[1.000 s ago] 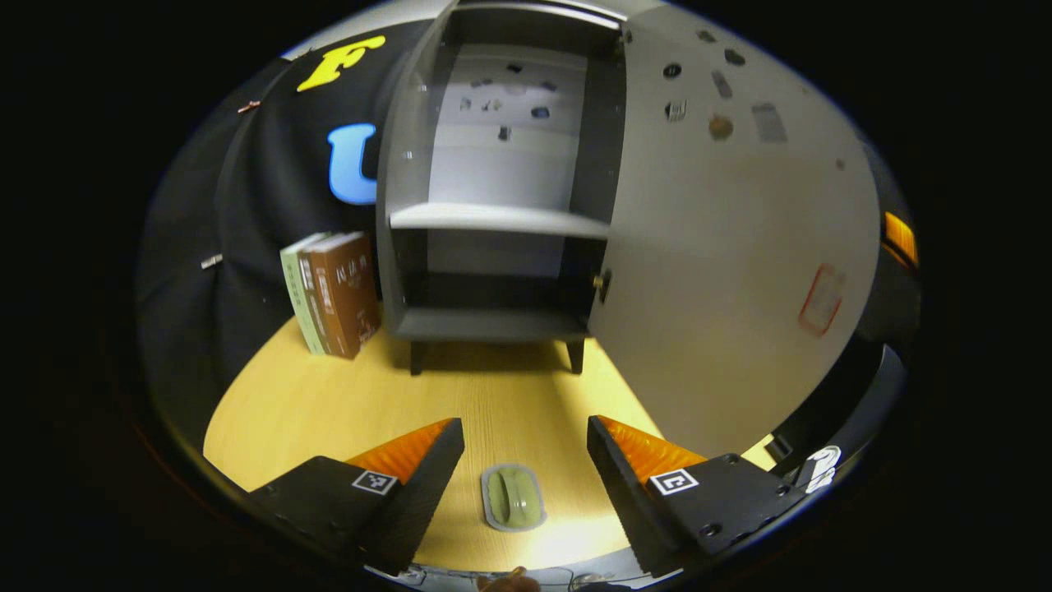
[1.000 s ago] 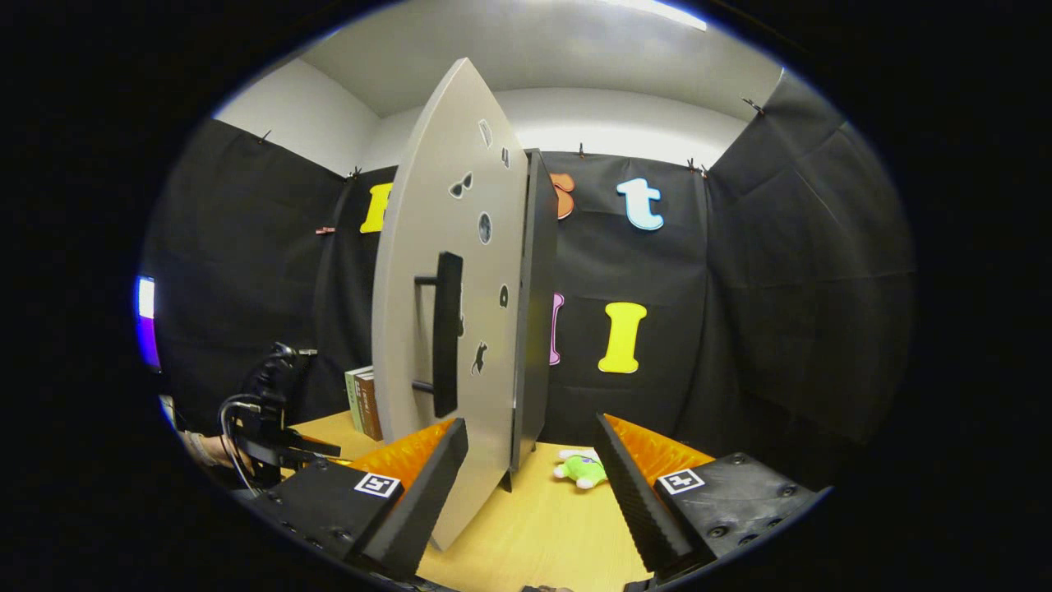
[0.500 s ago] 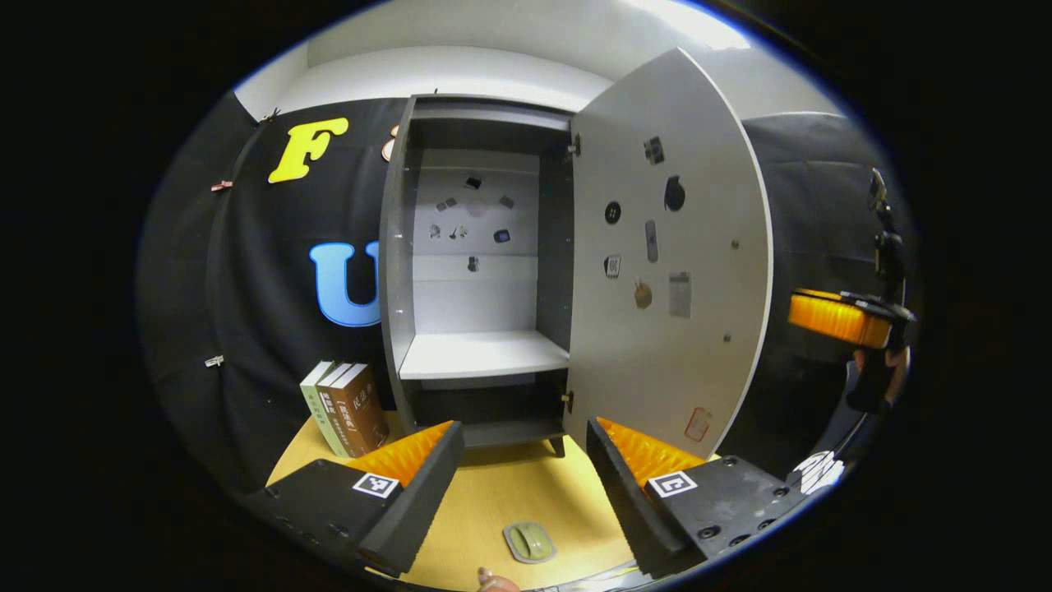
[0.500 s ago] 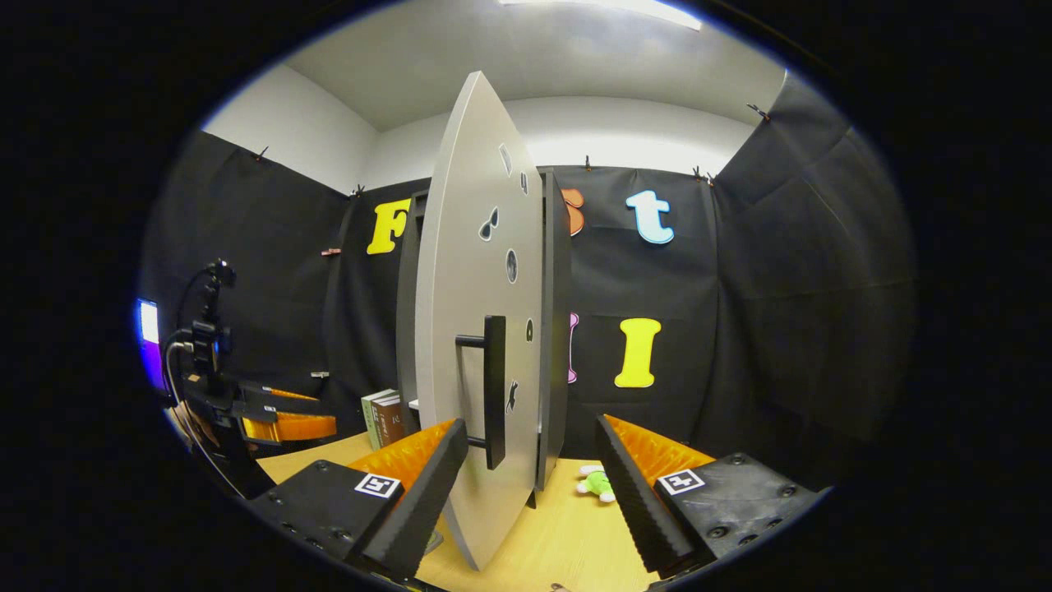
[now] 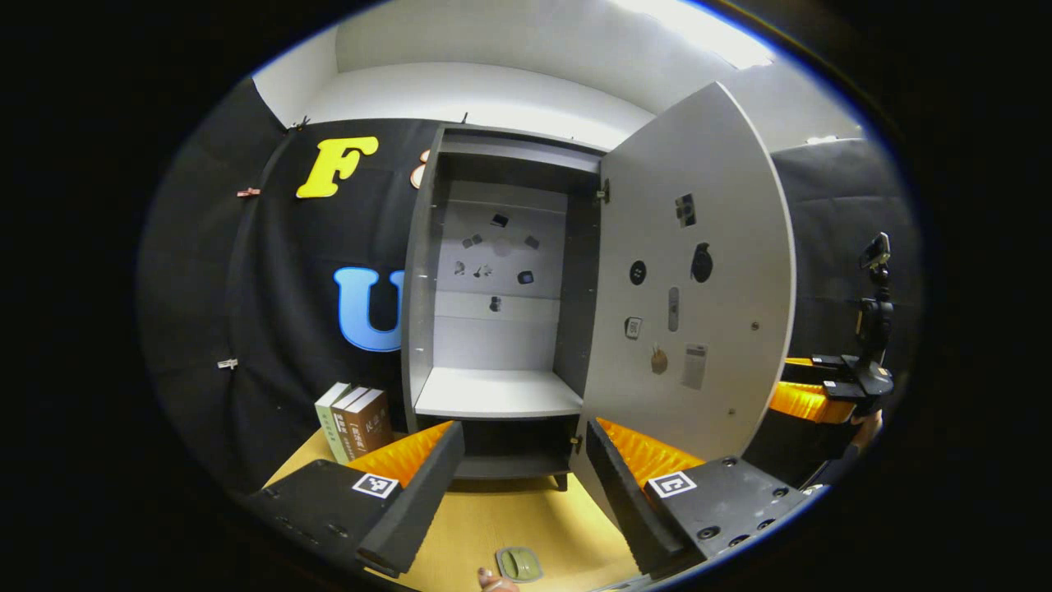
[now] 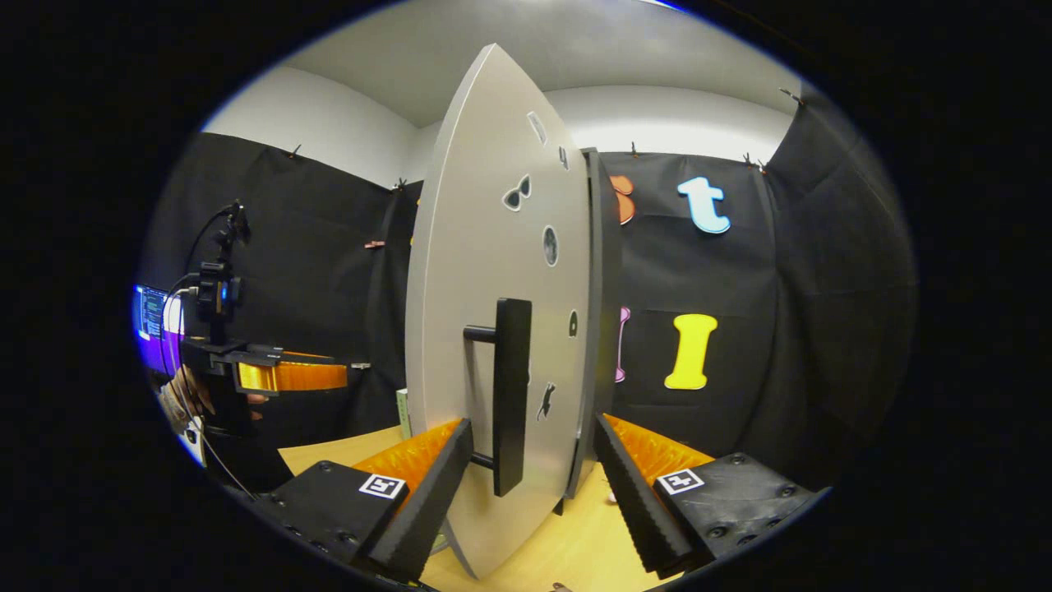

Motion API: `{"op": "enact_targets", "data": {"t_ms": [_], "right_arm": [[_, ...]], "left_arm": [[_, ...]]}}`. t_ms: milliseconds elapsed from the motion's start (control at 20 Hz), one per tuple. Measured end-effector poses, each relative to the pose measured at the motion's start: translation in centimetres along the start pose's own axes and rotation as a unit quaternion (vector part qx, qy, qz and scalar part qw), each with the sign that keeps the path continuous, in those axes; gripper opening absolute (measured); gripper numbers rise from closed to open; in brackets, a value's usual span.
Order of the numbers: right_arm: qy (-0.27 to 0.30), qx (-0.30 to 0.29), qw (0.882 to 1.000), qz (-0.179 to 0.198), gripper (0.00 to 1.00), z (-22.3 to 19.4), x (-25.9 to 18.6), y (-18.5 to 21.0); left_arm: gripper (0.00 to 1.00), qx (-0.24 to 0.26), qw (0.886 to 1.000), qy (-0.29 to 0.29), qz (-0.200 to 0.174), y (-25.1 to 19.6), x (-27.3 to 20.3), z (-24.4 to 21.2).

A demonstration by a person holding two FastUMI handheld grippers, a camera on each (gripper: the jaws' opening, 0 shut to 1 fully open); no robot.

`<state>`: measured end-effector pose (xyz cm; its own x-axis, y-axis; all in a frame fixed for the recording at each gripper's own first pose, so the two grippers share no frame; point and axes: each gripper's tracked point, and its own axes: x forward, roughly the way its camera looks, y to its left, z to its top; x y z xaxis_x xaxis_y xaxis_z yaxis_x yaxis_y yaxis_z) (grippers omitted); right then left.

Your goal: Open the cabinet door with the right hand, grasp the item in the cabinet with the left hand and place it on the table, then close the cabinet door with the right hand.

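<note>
Grey cabinet door [image 6: 493,329] stands open, its black handle [image 6: 509,395] now nearer the wide-spread right gripper [image 6: 534,485]. Closing is judged next. Left gripper [image 5: 522,485], open and empty, has been lifted from the small green item [image 5: 519,564] set on the yellow wooden table [image 5: 493,518].

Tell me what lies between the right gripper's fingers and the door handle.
Nothing: in the right gripper view the open right gripper faces the door handle across a bare gap.
</note>
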<state>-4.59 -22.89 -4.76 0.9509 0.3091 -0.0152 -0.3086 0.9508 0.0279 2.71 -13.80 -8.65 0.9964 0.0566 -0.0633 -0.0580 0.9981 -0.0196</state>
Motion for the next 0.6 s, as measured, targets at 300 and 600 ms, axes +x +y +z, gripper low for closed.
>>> {"op": "enact_targets", "data": {"t_ms": [300, 600], "right_arm": [[0.011, 0.084, 0.996, 0.033, 0.96, -0.7, 1.3, 0.8], [0.011, 0.059, 0.998, 0.010, 0.97, -0.6, 2.4, 3.1]], "left_arm": [[0.94, -0.018, 1.000, 0.016, 0.001, -0.4, 1.8, -1.8], [0.95, -0.034, 0.998, 0.024, -0.052, 0.9, 3.5, -1.7]]}}
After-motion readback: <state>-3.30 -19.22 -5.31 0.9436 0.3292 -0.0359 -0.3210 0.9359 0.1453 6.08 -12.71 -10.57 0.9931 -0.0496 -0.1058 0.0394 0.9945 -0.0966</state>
